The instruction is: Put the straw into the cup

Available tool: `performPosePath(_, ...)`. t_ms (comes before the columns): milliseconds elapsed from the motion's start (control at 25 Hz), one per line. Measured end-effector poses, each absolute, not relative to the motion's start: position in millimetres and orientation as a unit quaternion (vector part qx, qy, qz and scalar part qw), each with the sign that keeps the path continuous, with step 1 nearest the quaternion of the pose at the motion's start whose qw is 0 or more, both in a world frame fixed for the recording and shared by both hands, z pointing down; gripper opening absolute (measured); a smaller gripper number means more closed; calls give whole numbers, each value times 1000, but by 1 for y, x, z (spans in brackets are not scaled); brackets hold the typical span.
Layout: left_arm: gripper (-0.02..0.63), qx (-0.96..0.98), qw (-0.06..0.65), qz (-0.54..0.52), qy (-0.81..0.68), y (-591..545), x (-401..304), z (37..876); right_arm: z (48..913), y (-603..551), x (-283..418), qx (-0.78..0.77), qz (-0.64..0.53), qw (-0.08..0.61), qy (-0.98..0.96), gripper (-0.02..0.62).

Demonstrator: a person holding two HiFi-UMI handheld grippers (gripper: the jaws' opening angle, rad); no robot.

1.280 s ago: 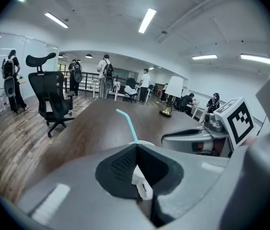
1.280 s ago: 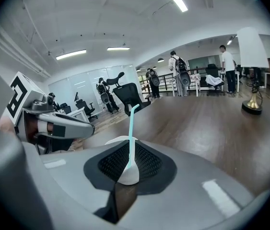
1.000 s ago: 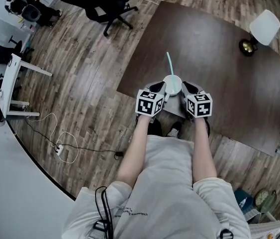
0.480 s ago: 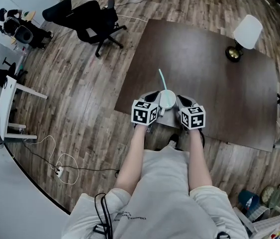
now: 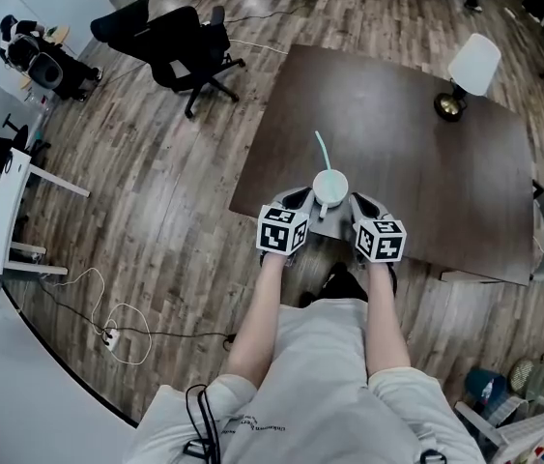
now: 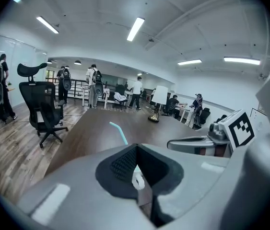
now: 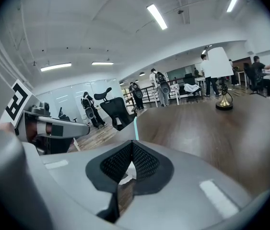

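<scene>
Left gripper (image 5: 300, 199), right gripper (image 5: 358, 202), closed in their views, retreated from cup (image 5: 337, 190).

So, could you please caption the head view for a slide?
Left gripper and right gripper flank a cup with a straw in it, near the table edge.

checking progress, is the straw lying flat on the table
No, the straw stands slanted up out of the white cup in the head view.

No legible txt; small print on shirt (image 5: 252, 416) too blurry to read.
</scene>
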State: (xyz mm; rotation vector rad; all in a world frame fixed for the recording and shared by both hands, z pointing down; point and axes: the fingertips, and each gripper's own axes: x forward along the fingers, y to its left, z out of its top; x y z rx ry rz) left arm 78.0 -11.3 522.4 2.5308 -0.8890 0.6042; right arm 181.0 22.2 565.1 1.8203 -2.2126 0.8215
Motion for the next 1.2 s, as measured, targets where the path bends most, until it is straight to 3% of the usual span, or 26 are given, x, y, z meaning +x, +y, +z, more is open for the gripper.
performPosePath(1200, 1, 907, 199, 203, -311, 40, 71, 525, 567, 83, 164, 585, 256, 143, -756, 25)
